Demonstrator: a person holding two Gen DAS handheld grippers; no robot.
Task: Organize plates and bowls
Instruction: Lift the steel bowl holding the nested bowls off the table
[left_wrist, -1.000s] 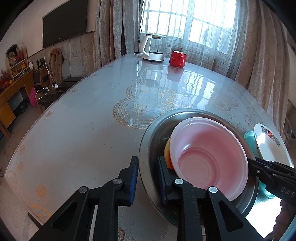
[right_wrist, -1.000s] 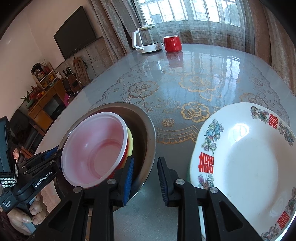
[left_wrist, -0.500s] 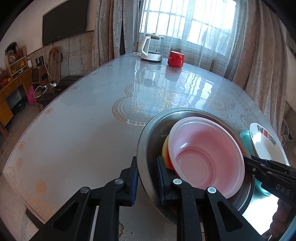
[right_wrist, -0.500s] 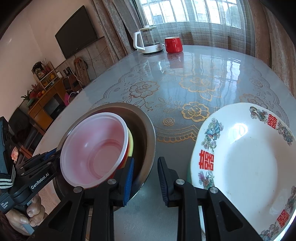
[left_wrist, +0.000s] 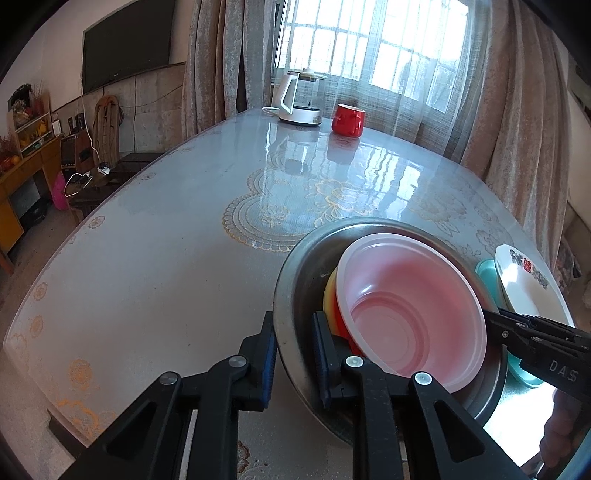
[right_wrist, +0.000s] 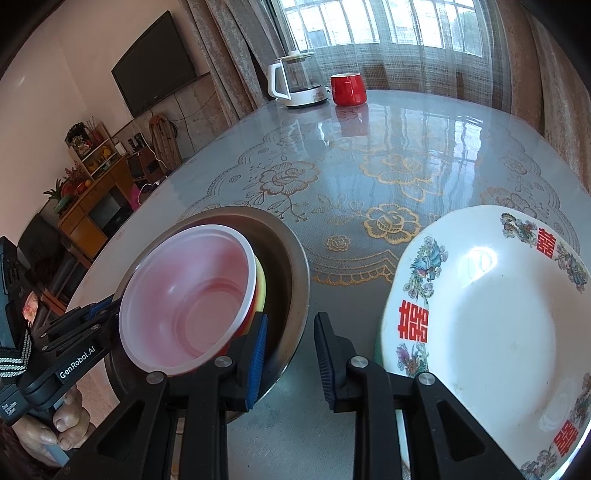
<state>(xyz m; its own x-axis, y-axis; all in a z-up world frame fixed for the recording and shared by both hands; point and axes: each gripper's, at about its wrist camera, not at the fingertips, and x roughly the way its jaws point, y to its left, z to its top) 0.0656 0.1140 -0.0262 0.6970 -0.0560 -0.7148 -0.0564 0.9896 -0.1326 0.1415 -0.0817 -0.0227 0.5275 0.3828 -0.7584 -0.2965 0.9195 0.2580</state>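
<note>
Left wrist view shows the left gripper (left_wrist: 293, 354) with fingers straddling the steel basin (left_wrist: 295, 291) rim, not visibly clamped, the right gripper (right_wrist: 288, 356) spread likewise, so lifting could tip the pink bowl (left_wrist: 410, 314) stack onto the surface (left_wrist: 166, 258).

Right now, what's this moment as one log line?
left gripper: straddles steel basin rim, clamp unclear | right gripper: open, straddles opposite rim | pink bowl: nested in basin | floral plate: beside basin
</note>
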